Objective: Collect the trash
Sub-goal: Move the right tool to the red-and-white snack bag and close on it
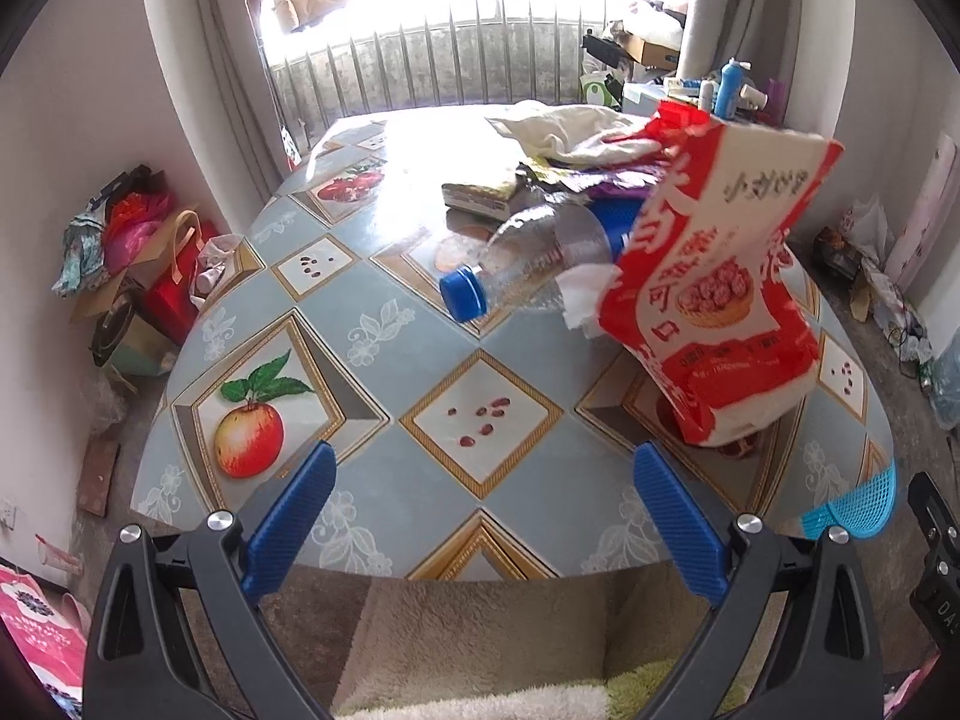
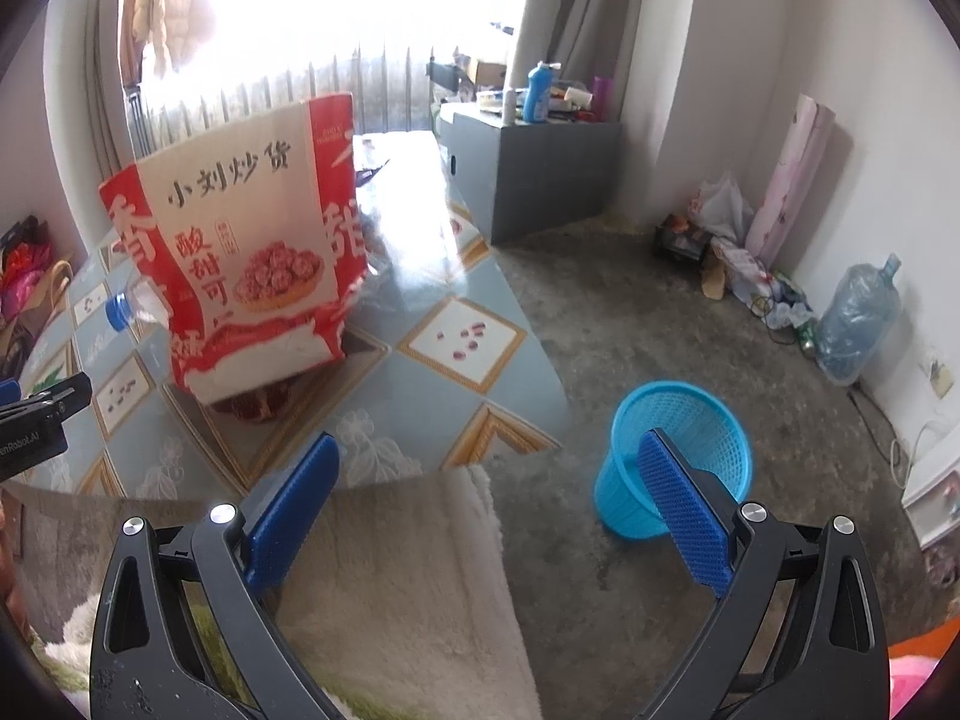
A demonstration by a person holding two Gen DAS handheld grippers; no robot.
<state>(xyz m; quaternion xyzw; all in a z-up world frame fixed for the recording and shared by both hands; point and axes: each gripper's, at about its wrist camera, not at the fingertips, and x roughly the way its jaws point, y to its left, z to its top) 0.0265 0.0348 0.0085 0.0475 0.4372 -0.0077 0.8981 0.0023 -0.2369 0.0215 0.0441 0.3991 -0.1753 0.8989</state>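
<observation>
A red and white snack bag (image 1: 714, 276) stands upright on the tiled table (image 1: 372, 372); it also shows in the right wrist view (image 2: 252, 258). An empty clear plastic bottle (image 1: 528, 258) with a blue cap lies on its side behind it, beside a crumpled white tissue (image 1: 579, 297). A blue mesh wastebasket (image 2: 678, 456) stands on the floor to the right of the table. My left gripper (image 1: 483, 510) is open and empty over the table's near edge. My right gripper (image 2: 489, 510) is open and empty, above the floor near the basket.
A pile of cloth and wrappers (image 1: 570, 144) lies at the table's far side. A furry rug (image 2: 396, 588) covers the seat below. A grey cabinet (image 2: 528, 168) and a big water jug (image 2: 858, 324) stand to the right. Bags (image 1: 138, 252) clutter the left floor.
</observation>
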